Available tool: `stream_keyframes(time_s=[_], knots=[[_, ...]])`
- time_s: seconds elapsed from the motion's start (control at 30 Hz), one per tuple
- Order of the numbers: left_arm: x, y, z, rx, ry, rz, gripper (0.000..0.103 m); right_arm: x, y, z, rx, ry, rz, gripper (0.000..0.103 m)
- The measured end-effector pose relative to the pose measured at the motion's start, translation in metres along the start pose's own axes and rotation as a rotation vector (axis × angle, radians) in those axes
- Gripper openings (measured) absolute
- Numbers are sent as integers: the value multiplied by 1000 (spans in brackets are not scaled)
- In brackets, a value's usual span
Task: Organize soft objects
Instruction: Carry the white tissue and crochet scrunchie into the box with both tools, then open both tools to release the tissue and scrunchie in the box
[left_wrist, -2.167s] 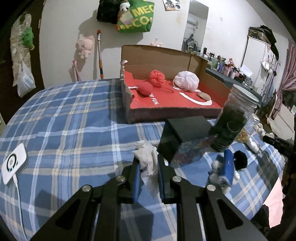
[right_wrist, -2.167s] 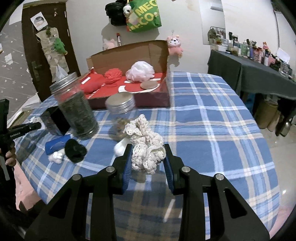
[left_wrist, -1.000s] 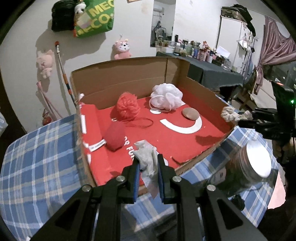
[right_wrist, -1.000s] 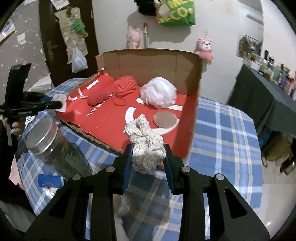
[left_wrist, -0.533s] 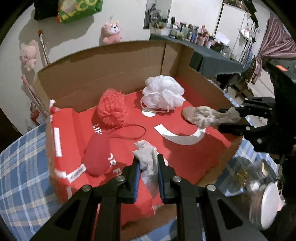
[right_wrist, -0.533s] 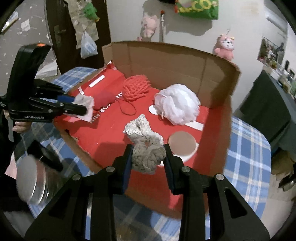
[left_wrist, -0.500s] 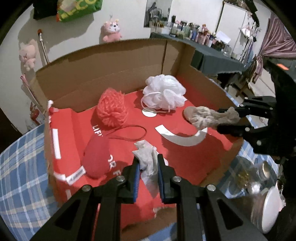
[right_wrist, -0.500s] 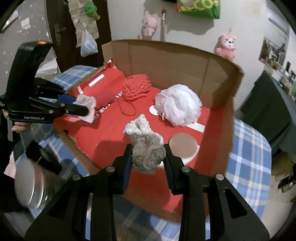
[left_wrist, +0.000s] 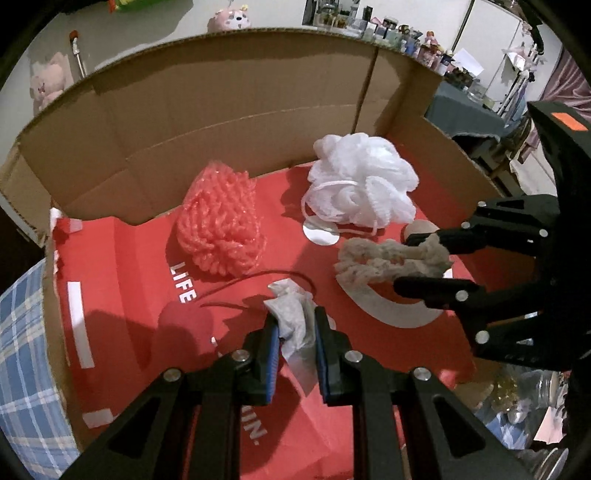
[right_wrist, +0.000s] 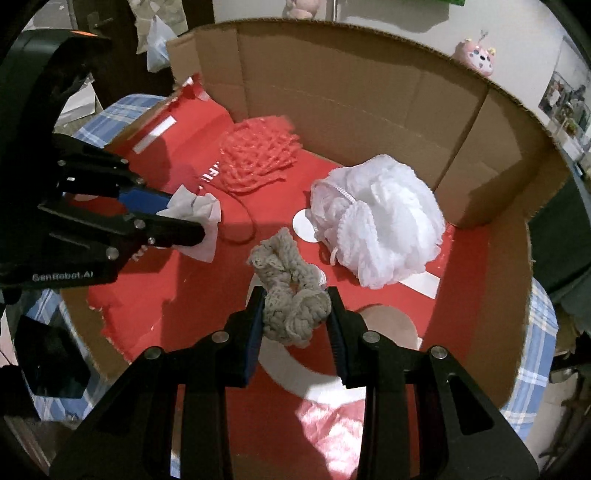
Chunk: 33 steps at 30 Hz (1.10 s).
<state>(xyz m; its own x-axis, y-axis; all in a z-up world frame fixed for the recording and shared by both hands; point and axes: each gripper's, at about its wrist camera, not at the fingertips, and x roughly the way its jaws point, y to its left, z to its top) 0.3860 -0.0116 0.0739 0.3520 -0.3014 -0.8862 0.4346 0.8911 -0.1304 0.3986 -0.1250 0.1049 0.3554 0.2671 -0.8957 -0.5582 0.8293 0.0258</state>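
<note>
My left gripper (left_wrist: 294, 325) is shut on a crumpled white tissue (left_wrist: 293, 314) and hangs over the red floor of the open cardboard box (left_wrist: 236, 107). My right gripper (right_wrist: 295, 306) is shut on a cream knitted scrunchie (right_wrist: 291, 295) above the same red floor. In the left wrist view the right gripper (left_wrist: 421, 264) reaches in from the right with the scrunchie (left_wrist: 388, 260). In the right wrist view the left gripper (right_wrist: 195, 221) comes in from the left with the tissue (right_wrist: 197, 218). Inside the box lie a coral mesh puff (left_wrist: 221, 229), a white bath puff (left_wrist: 362, 184) and a small red cushion (left_wrist: 181, 326).
A tan round pad (right_wrist: 384, 321) lies on the box floor near the right gripper. The box stands on a blue plaid cloth (left_wrist: 18, 332). Jars (left_wrist: 532, 391) sit outside the box's near right edge. Tall cardboard walls (right_wrist: 369, 88) close the far side.
Both grippers have moved forward and down over the box, which now fills both views. The tissue and the scrunchie stay held. The two grippers have come closer together.
</note>
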Motion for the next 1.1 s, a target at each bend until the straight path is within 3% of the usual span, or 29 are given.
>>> stream_keyframes(time_s=[0.37,0.6,0.67,0.73,0.77,0.93,1.1], knots=[[10,0,1,-4,23,20,18,24,-2,12,22,60,-12,31],[14,3,2,-18,28,24,24,29,-3,16,28,73,-14,32],[14,4,2,-18,28,25,25,29,-3,16,27,73,-17,37],[15,4,2,-17,28,28,27,30,-2,16,27,73,-22,56],[16,4,2,-15,29,28,27,30,-1,16,23,69,-26,56],[13,4,1,-25,12,25,43,27,3,14,20,56,-29,56],[0,3,-3,-46,-23,17,51,17,2,11,31,40,-34,56]])
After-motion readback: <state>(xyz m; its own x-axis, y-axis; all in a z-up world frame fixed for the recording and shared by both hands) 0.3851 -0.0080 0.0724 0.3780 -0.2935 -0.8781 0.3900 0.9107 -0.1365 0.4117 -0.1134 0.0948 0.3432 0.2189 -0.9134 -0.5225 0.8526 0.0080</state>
